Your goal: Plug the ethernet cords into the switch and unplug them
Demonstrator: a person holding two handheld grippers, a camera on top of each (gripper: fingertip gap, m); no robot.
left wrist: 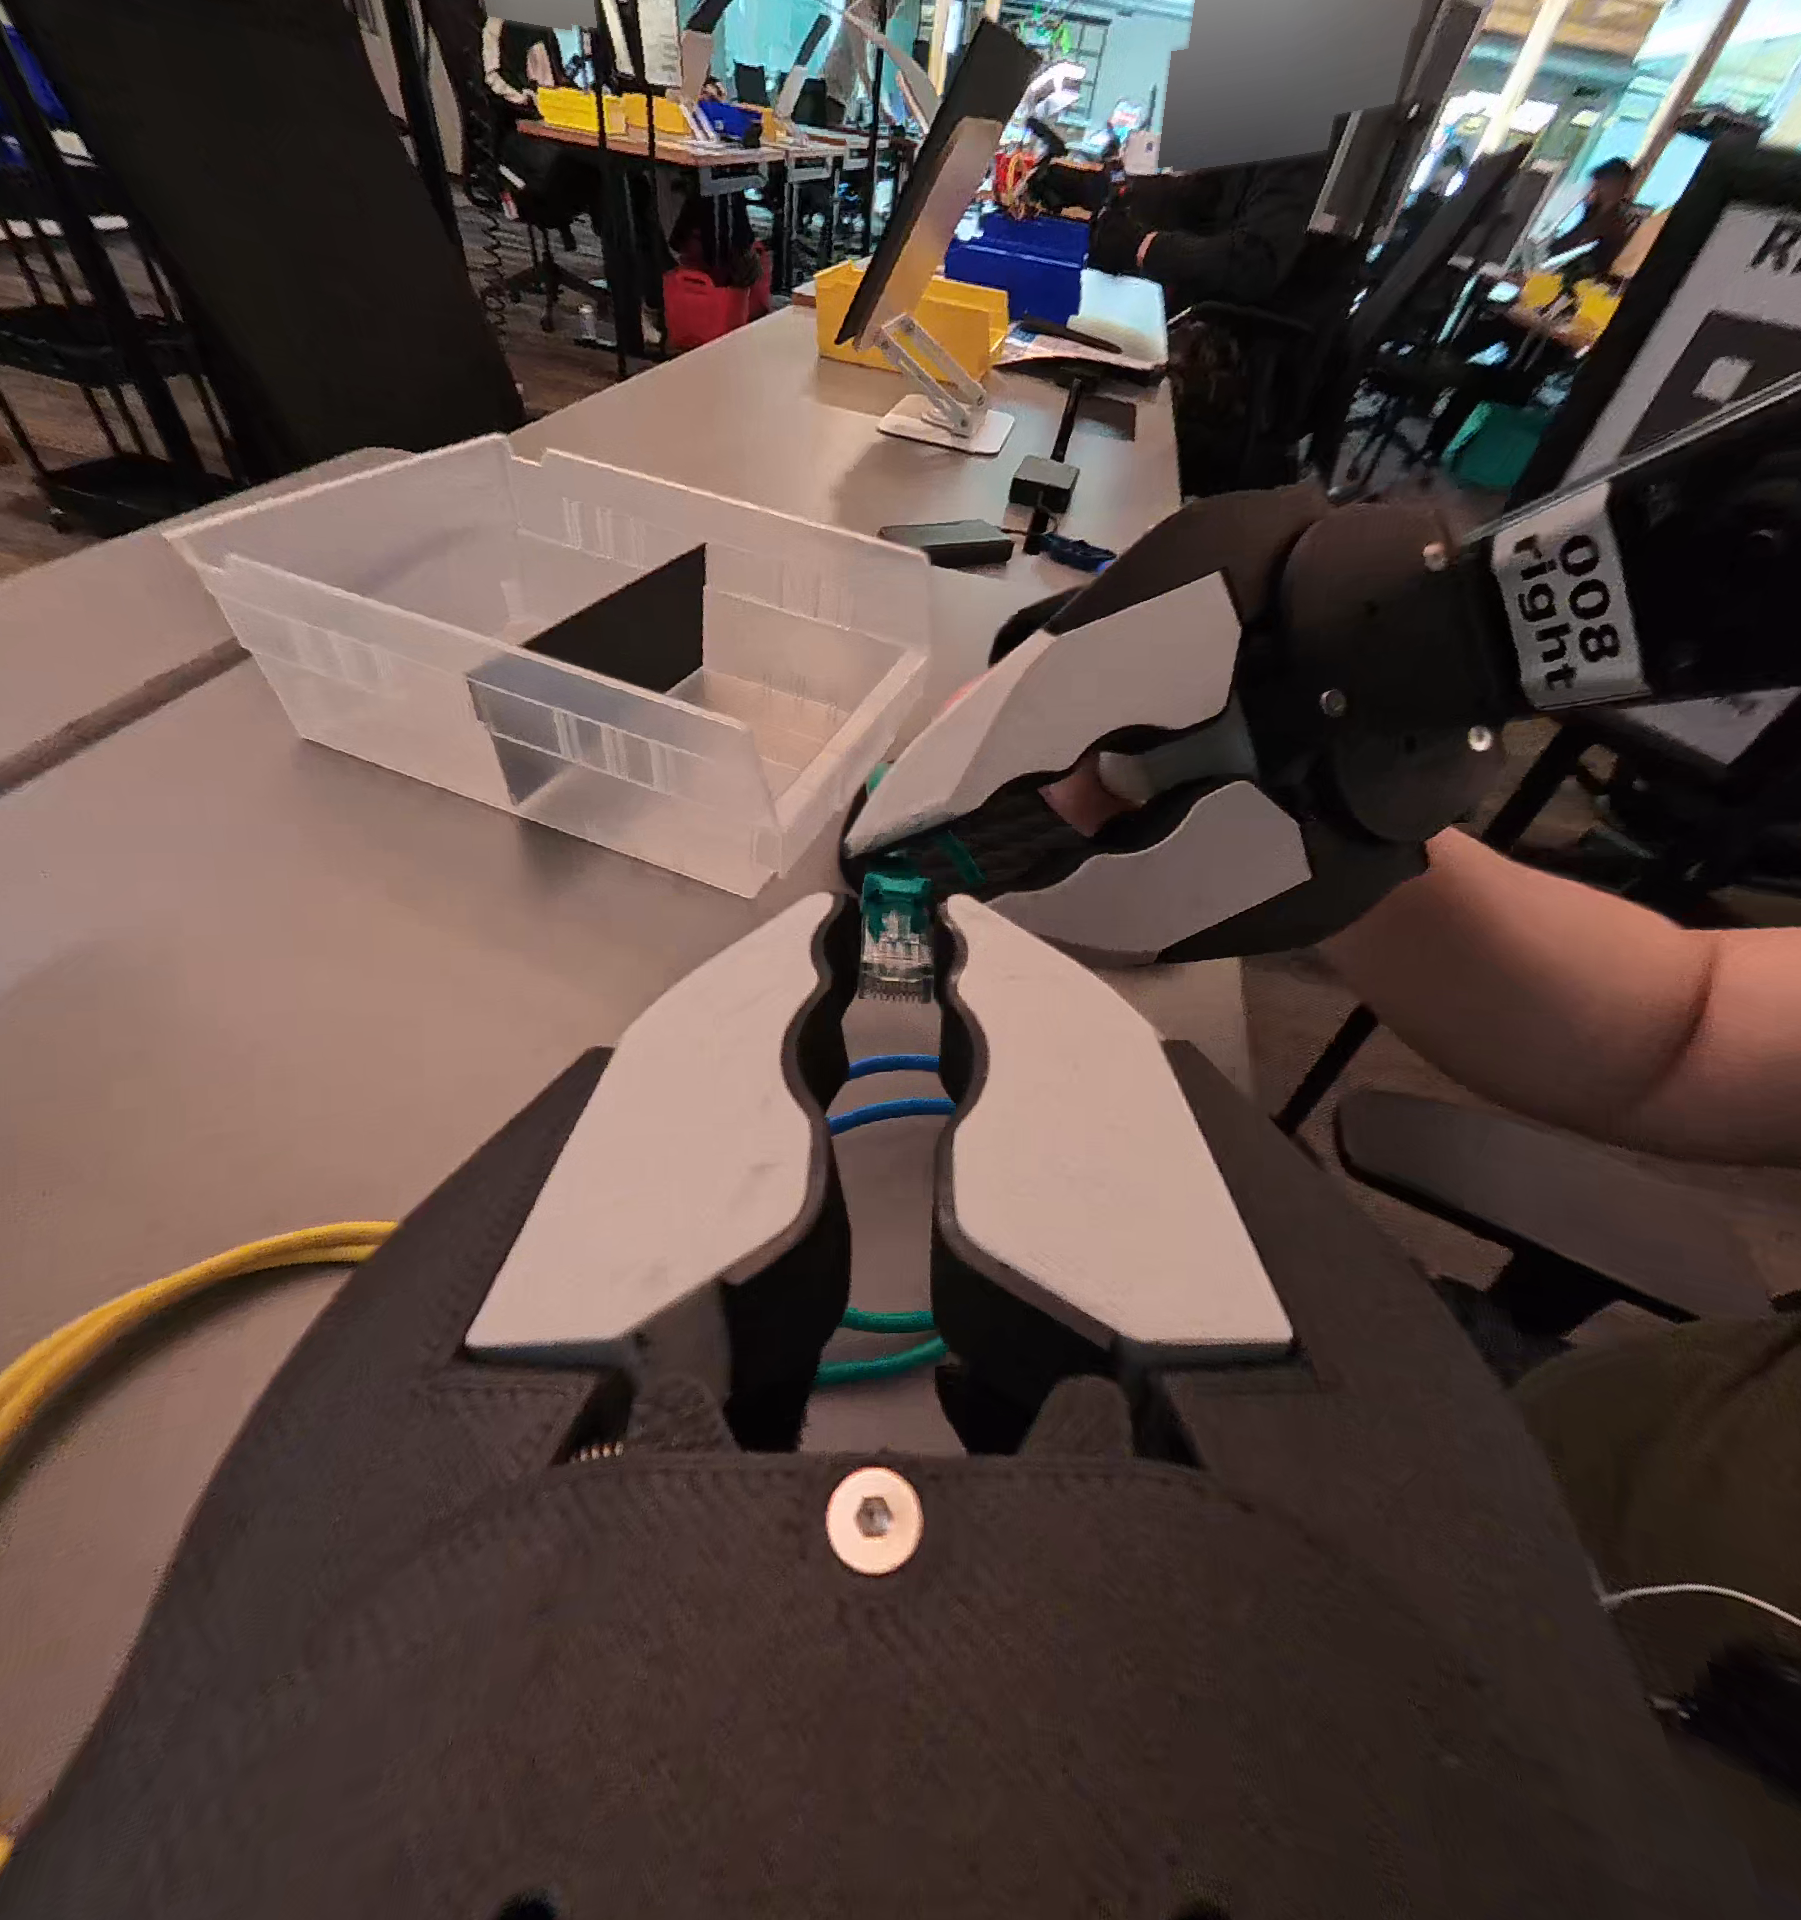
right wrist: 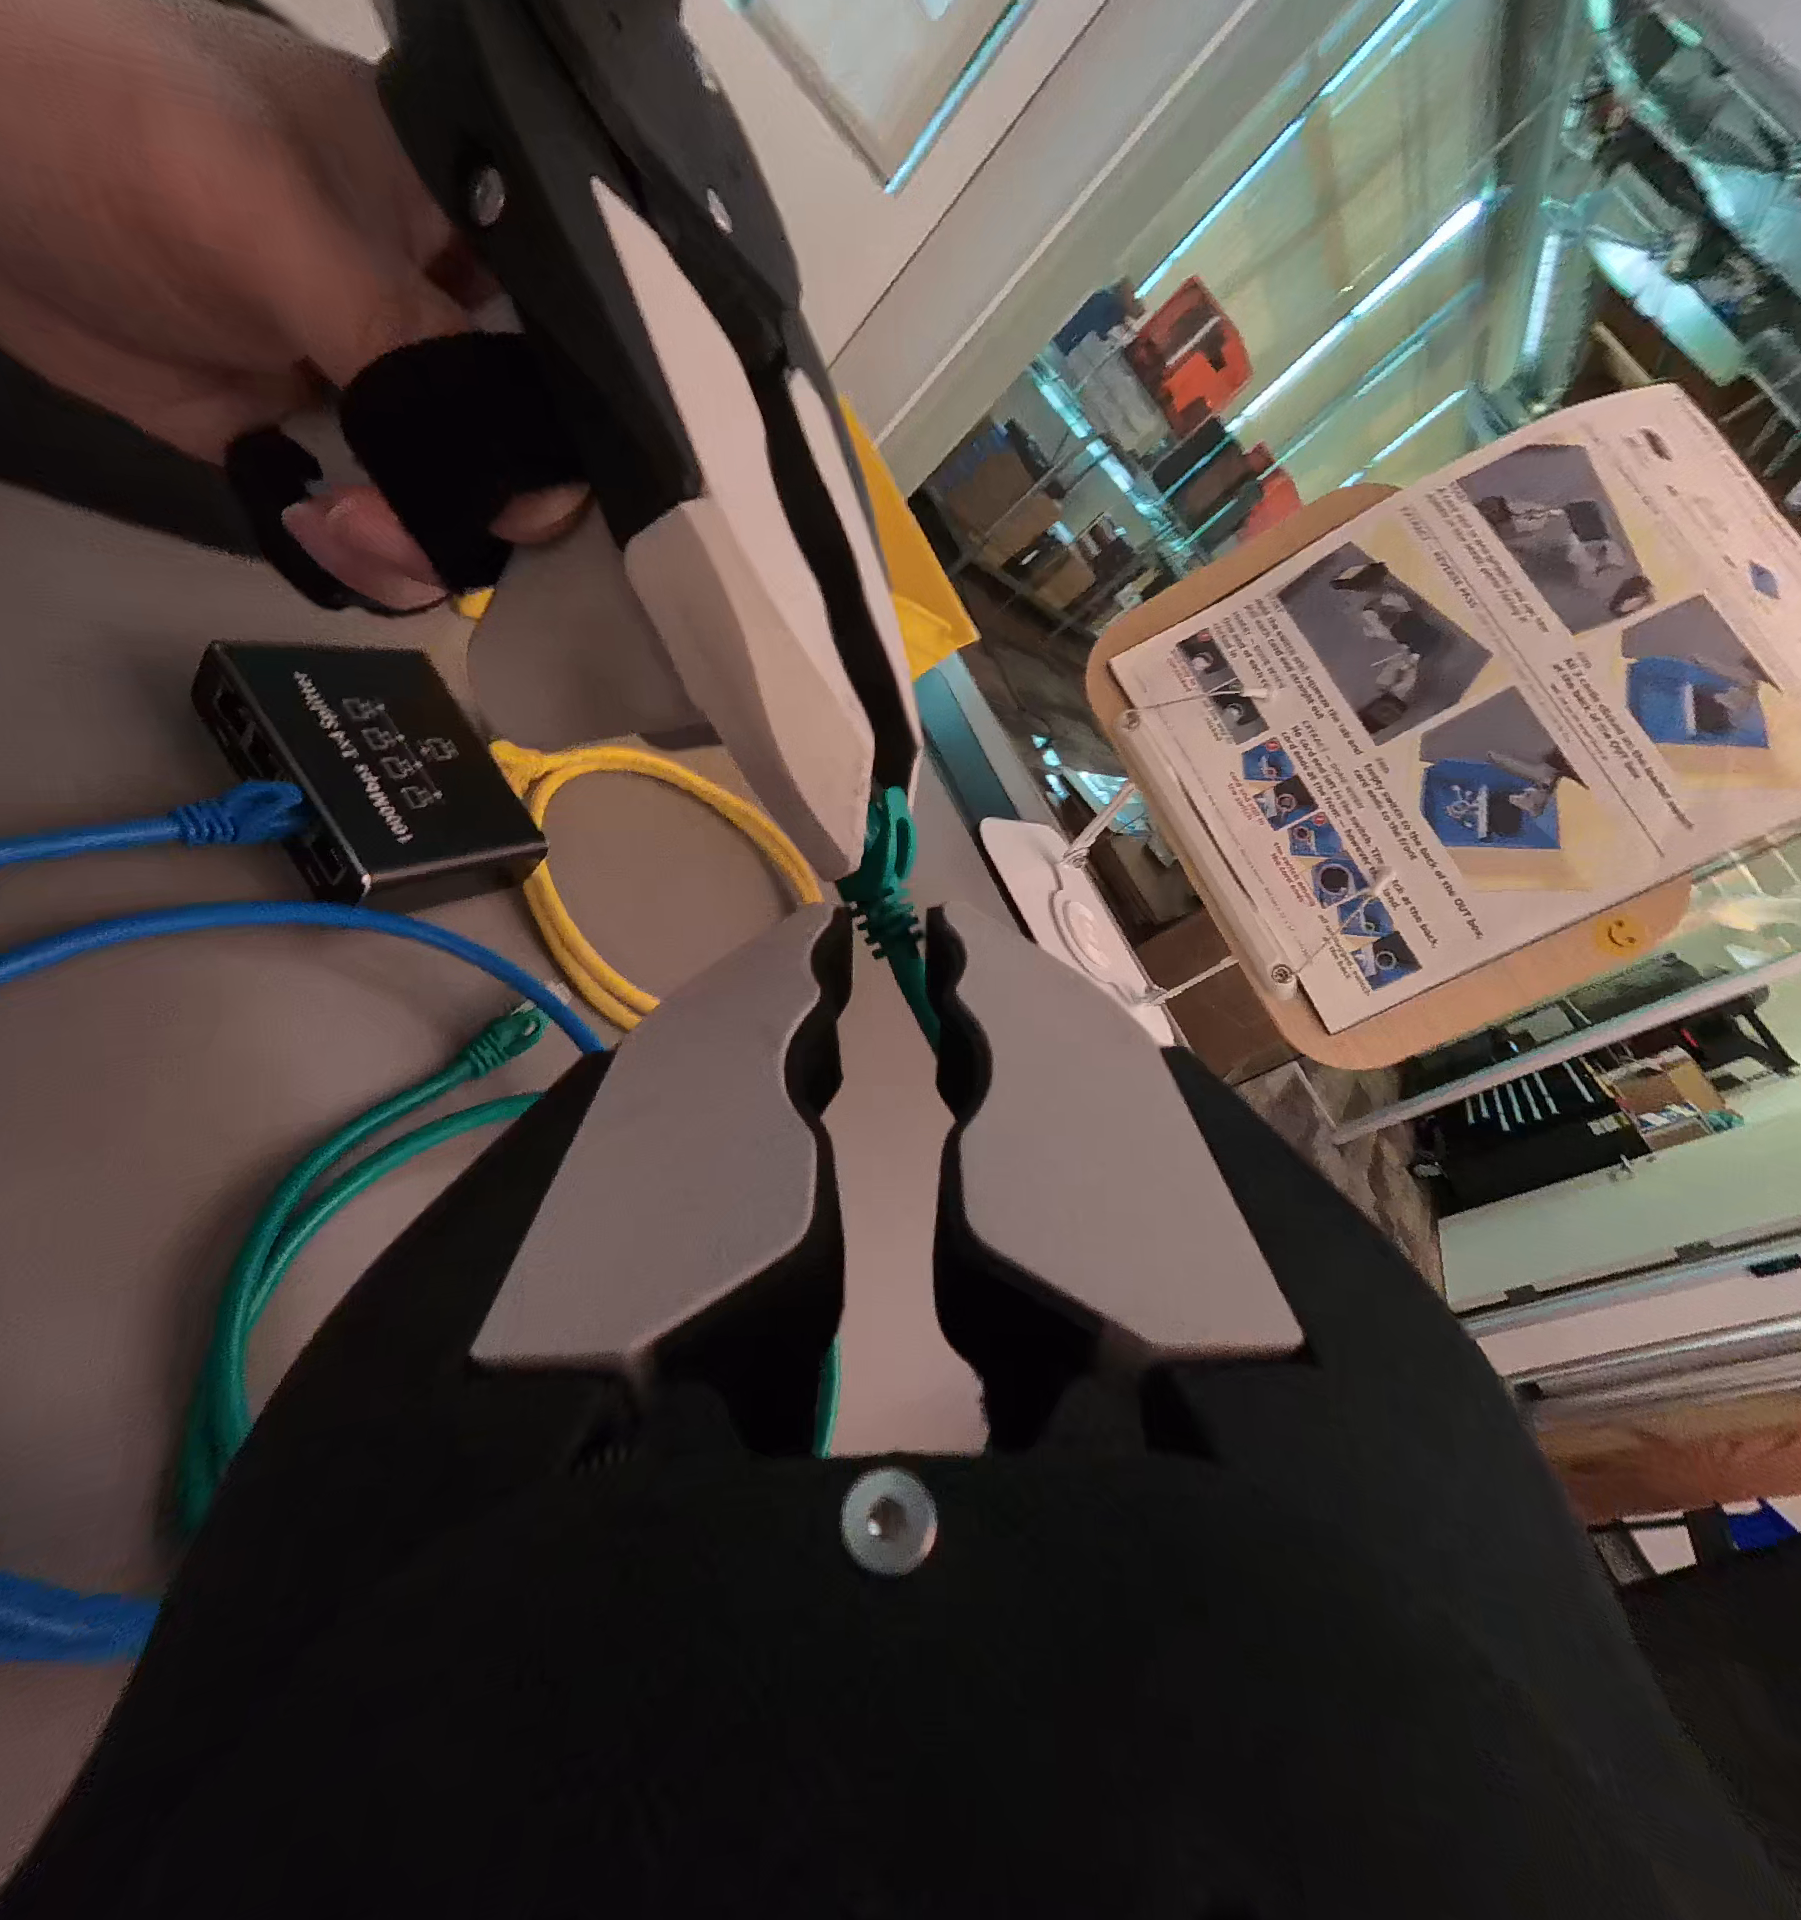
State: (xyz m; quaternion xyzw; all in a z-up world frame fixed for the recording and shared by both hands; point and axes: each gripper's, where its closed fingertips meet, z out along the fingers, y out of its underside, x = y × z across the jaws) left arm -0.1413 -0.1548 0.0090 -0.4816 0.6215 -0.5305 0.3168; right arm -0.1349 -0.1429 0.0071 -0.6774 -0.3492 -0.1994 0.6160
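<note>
My left gripper (left wrist: 894,920) is closed around the clear plug of a green ethernet cord (left wrist: 896,940), held above the table. My right gripper (right wrist: 885,920) is shut on the same green cord (right wrist: 883,914) at its ribbed boot, just behind the plug; it comes in from the right in the left wrist view (left wrist: 860,847). The left gripper's fingertips (right wrist: 834,810) meet mine from above. The black switch (right wrist: 366,779) lies on the table to the left, with a blue cord (right wrist: 241,816) plugged into its front. A yellow cord (right wrist: 657,821) loops behind it. The green cord's other plug (right wrist: 501,1039) lies loose.
A clear plastic bin (left wrist: 563,665) stands on the grey table (left wrist: 200,987) ahead on the left. A yellow cord (left wrist: 96,1320) lies at the near left. A tablet stand (left wrist: 937,343) and black boxes (left wrist: 948,540) sit farther back. An instruction sheet on a stand (right wrist: 1447,727) is to the right. The grippers are tip to tip, or close to it.
</note>
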